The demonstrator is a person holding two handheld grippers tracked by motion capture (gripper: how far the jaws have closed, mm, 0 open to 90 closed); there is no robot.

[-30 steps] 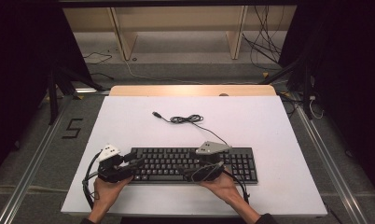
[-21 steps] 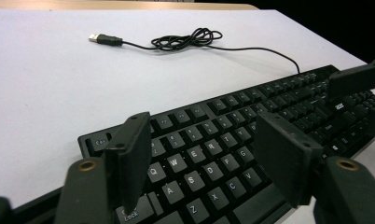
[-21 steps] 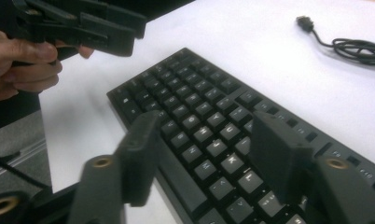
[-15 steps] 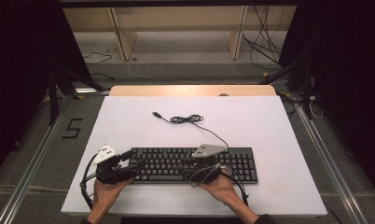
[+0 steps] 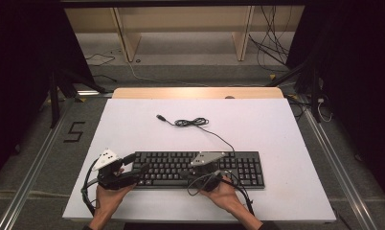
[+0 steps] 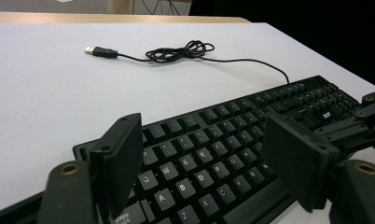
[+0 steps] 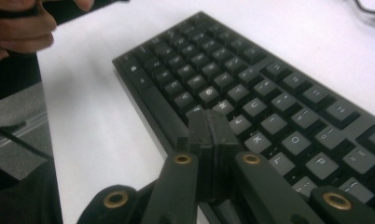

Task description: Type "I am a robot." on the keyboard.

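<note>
A black keyboard (image 5: pixel 238 167) lies along the front of the white table (image 5: pixel 286 134). Its thin cable (image 5: pixel 193 122) runs back in a small coil and ends in a USB plug (image 5: pixel 159 116). My left gripper (image 5: pixel 137 164) is at the keyboard's left end. Its jaws have just been opening and stand wide apart over the letter keys (image 6: pixel 202 135), gripping nothing. My right gripper (image 5: pixel 186 173) hovers over the front key rows near the middle. Its jaws have just been closing, and the pads (image 7: pixel 209 121) meet with nothing between them.
A wooden strip (image 5: pixel 195 92) borders the table's far edge, with shelf legs and loose cables on the floor beyond. Metal rails run along both sides, and a "5" (image 5: pixel 74 132) is marked on the floor at left. The left hand (image 7: pixel 17 28) appears in the right gripper view.
My right gripper has shifted a little to the left and toward the front edge along the keyboard. The left hand has stayed put.
</note>
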